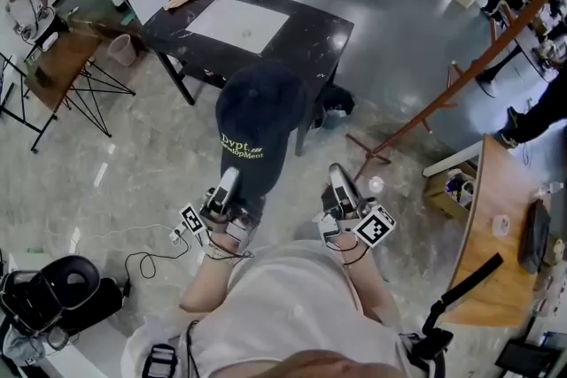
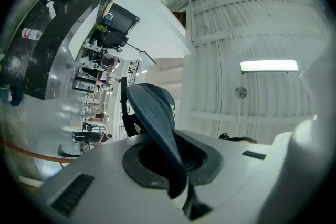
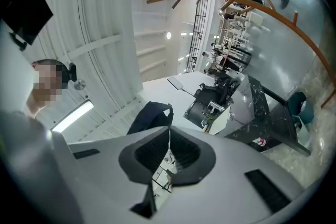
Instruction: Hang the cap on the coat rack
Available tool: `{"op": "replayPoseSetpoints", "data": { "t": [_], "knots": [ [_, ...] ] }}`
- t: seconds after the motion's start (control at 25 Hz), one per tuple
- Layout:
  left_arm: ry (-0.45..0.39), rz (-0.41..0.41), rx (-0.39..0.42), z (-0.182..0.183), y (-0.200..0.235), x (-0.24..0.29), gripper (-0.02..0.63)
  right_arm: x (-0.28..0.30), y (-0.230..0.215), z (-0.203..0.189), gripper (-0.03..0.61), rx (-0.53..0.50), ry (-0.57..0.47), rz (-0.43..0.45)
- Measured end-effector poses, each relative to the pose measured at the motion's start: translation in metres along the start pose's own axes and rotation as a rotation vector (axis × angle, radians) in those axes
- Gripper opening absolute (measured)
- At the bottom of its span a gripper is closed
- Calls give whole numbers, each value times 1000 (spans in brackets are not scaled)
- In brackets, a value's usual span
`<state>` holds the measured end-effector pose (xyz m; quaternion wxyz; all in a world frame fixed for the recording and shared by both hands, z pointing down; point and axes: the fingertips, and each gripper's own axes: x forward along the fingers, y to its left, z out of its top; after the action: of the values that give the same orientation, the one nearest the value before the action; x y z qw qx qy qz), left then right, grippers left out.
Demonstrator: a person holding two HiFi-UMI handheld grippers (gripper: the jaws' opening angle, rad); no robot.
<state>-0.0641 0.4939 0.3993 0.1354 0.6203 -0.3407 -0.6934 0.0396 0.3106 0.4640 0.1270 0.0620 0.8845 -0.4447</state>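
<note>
In the head view a dark navy cap with yellow-green lettering hangs in front of me. My left gripper is shut on its brim. The left gripper view shows that brim pinched between the pads of the left gripper, the crown rising beyond. My right gripper is shut a little to the cap's right, with nothing seen between its pads. The cap's back strap shows just past the left jaw of the right gripper. The wooden coat rack slants up to the right; its pole arches overhead with pegs.
A black marble table with a white sheet stands ahead, behind the cap. A wooden desk is at the right and a folding table at the left. A black chair and floor cables lie lower left. People stand far right.
</note>
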Motion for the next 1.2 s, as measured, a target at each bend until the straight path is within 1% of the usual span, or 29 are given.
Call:
{"op": "replayPoseSetpoints", "data": {
  "t": [0.16, 0.24, 0.36, 0.48, 0.64, 0.8, 1.0, 1.2],
  "knots": [
    [-39, -36, -15, -3, 40, 49, 29, 15, -29, 58, 23, -16, 1, 18],
    [-43, -47, -10, -8, 63, 73, 28, 19, -46, 86, 23, -28, 3, 22],
    [-36, -48, -17, -22, 103, 107, 28, 20, -76, 128, 23, -38, -2, 15],
    [-10, -48, -26, -42, 139, 143, 29, 16, -102, 171, 23, -37, -18, 13],
    [-1, -60, -55, -65, 175, 180, 29, 2, -133, 219, 23, -21, -66, -2],
    [24, -52, -77, -84, 198, 204, 29, -14, -155, 246, 23, 19, -128, -12],
    [83, -40, -97, -102, 221, 226, 29, -23, -172, 260, 23, 12, -143, -45],
    [126, -28, -151, -113, 252, 240, 29, -31, -190, 275, 23, 3, -175, -90]
  ]
}}
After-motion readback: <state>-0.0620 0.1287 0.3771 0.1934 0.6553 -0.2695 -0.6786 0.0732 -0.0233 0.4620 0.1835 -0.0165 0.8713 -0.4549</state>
